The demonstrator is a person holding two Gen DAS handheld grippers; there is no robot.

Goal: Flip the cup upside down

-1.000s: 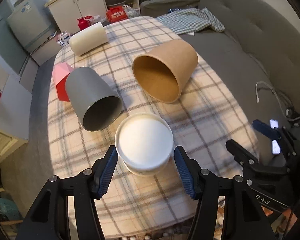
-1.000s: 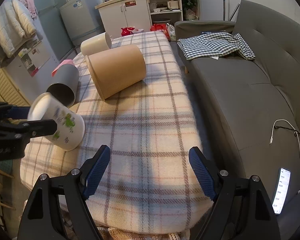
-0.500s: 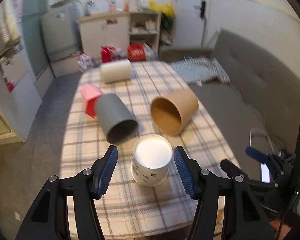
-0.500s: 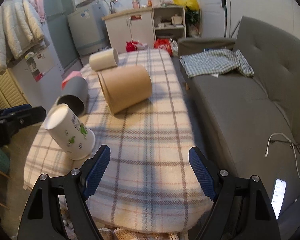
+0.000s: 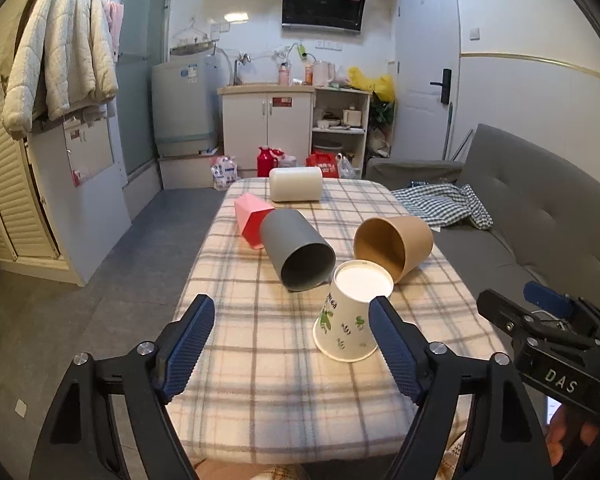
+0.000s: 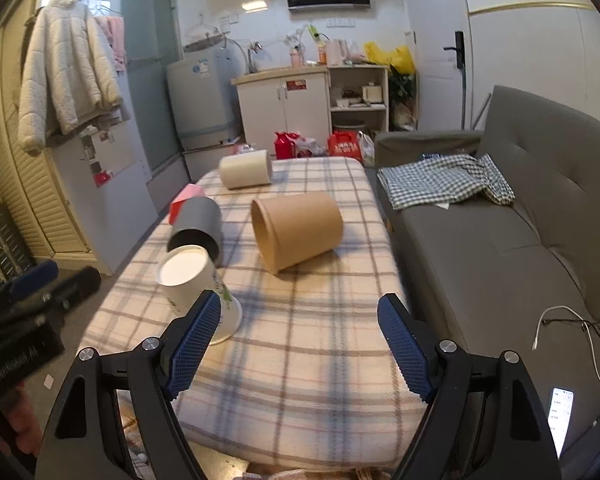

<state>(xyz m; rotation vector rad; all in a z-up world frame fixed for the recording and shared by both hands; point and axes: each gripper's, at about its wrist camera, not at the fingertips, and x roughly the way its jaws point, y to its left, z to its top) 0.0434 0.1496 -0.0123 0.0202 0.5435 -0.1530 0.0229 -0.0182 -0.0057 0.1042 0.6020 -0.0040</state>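
Note:
A white paper cup with green leaf prints (image 5: 350, 318) stands upside down on the plaid table (image 5: 260, 380), its wide mouth on the cloth and its white base up. It also shows in the right wrist view (image 6: 198, 294), partly behind the left finger. My left gripper (image 5: 292, 344) is open and empty, drawn back from the cup, which sits just inside its right finger. My right gripper (image 6: 300, 340) is open and empty over the table's near edge; in the left wrist view it shows at the right (image 5: 540, 320).
A grey cup (image 5: 296, 250), a brown paper cup (image 5: 396, 240), a cream cup (image 5: 296, 184) and a pink box (image 5: 250, 216) lie on the table behind. A grey sofa (image 6: 520, 220) with a checked cloth (image 6: 448, 184) runs along the right. A phone (image 6: 560, 416) and cable lie on it.
My left gripper has let go of the white cup, opened wider and pulled back and up. The cup now rests on the table base up. The right gripper shifted slightly back.

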